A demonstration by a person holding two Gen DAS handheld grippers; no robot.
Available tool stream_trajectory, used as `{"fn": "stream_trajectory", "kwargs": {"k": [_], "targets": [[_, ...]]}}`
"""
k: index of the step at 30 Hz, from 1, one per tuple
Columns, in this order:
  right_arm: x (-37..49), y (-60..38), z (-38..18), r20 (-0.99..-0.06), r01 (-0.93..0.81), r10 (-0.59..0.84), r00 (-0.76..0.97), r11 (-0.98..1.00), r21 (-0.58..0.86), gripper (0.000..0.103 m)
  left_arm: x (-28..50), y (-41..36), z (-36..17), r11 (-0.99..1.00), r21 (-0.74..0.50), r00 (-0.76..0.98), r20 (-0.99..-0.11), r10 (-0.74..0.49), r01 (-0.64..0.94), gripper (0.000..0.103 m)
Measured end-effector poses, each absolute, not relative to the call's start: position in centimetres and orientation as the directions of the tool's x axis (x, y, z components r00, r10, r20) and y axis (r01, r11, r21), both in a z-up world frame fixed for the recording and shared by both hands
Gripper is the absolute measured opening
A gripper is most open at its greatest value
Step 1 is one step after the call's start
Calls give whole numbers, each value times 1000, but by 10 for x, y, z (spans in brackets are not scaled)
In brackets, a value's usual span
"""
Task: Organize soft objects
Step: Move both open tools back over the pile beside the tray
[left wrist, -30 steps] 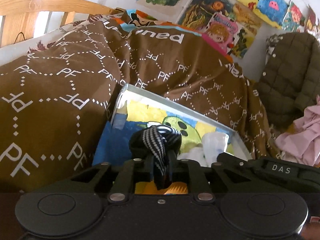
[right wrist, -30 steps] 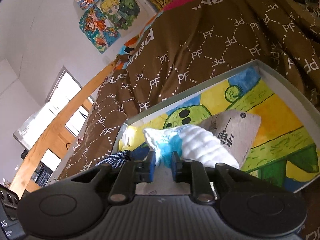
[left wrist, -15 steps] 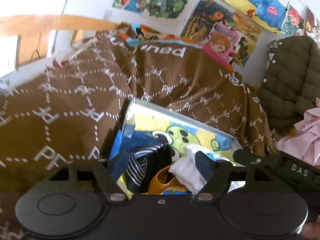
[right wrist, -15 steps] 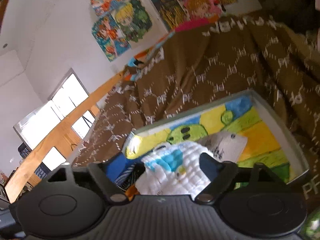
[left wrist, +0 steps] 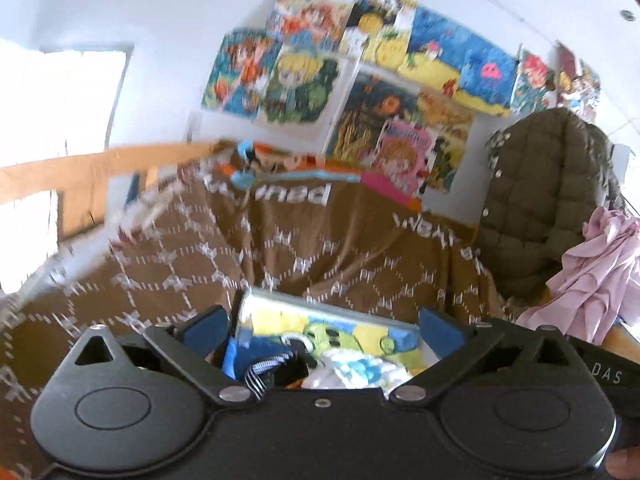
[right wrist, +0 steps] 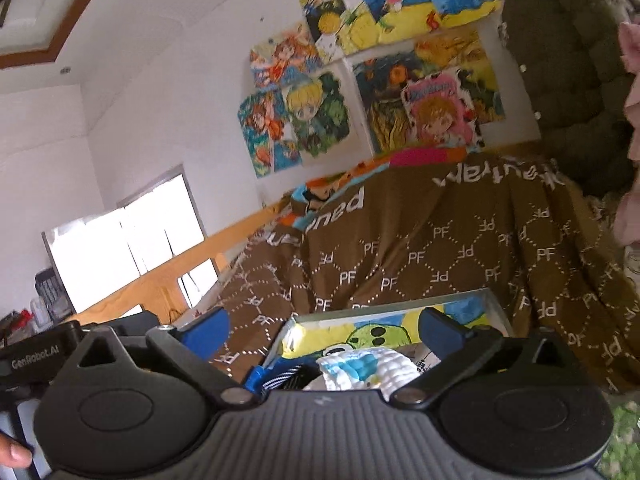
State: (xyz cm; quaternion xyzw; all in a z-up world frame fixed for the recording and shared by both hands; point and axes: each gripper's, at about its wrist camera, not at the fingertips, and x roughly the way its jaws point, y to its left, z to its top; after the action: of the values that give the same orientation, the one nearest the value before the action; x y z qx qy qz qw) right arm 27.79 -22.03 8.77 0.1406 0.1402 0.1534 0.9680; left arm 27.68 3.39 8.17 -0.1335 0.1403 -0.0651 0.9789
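A shallow box with a painted green, yellow and blue bottom lies on the brown blanket. In it rest a black-and-white striped cloth and a white-and-blue cloth. My left gripper hangs above the box's near side, its jaws opening wide with nothing between the pads. The right wrist view shows the same box, the white-and-blue cloth, the striped cloth and a grey printed cloth. My right gripper is likewise opening and holds nothing.
An olive quilted jacket and a pink garment hang at the right. A wooden bed rail runs along the left. Posters cover the wall behind the bed. The left gripper's body shows at the right view's left edge.
Both grippers have opened and let go: the left of the striped cloth, the right of the white-and-blue cloth. Both cloths now lie in the box. Both hands have risen and drawn back.
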Motion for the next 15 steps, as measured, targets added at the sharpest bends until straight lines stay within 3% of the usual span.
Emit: {"fn": "stream_trajectory", "kwargs": {"k": [7, 15], "targets": [[226, -223, 94, -174, -230, 290, 941, 927, 296, 103, 227, 34, 98, 962, -257, 967, -210, -143, 86, 102], [164, -207, 95, -67, -236, 246, 967, 962, 134, 103, 169, 32, 95, 968, -228, 974, -176, -144, 101, 102]]}}
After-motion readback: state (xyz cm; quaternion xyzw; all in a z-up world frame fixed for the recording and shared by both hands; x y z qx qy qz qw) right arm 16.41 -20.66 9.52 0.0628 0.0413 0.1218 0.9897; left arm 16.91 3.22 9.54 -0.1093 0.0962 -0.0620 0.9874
